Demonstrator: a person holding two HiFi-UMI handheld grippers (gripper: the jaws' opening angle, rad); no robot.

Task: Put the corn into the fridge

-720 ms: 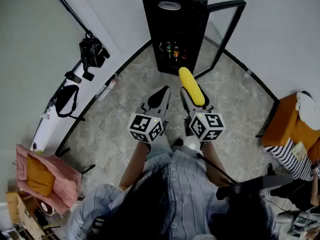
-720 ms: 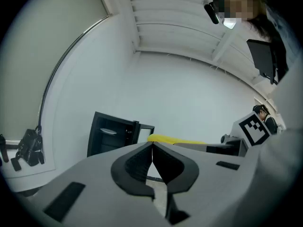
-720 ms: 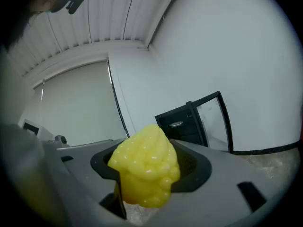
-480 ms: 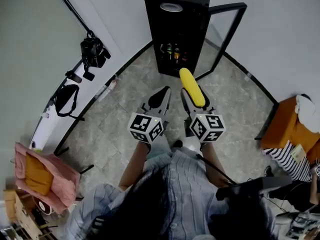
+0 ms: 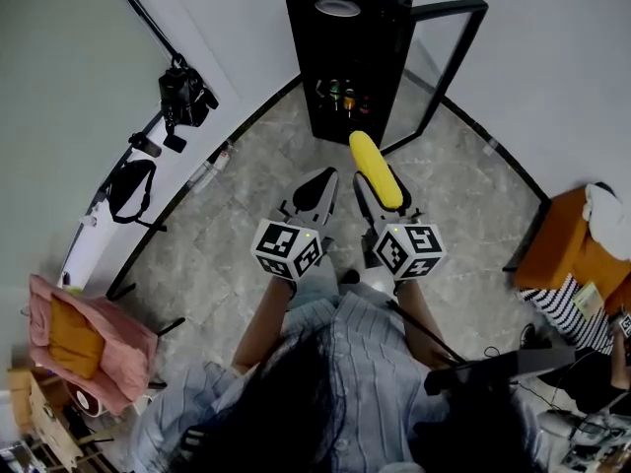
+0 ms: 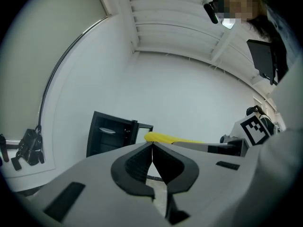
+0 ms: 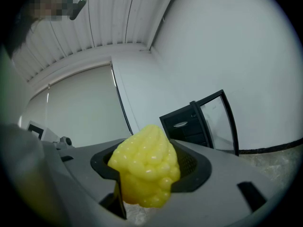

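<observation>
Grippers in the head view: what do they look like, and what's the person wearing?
The left gripper and right gripper are grey and tapering, with black ribbed pads. Each carries a white cube with black square markers. The person wears a pale blue striped shirt.

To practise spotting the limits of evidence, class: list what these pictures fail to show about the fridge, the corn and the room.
- Fridge inside: head view, dark and far; bottles too small to read, free space unclear.
- Corn, lower end: right gripper view, behind the right claw pads.
- Orange item: head view, cut off by the right edge.
- Floor at the feet: head view, hidden by the person's body.
</observation>
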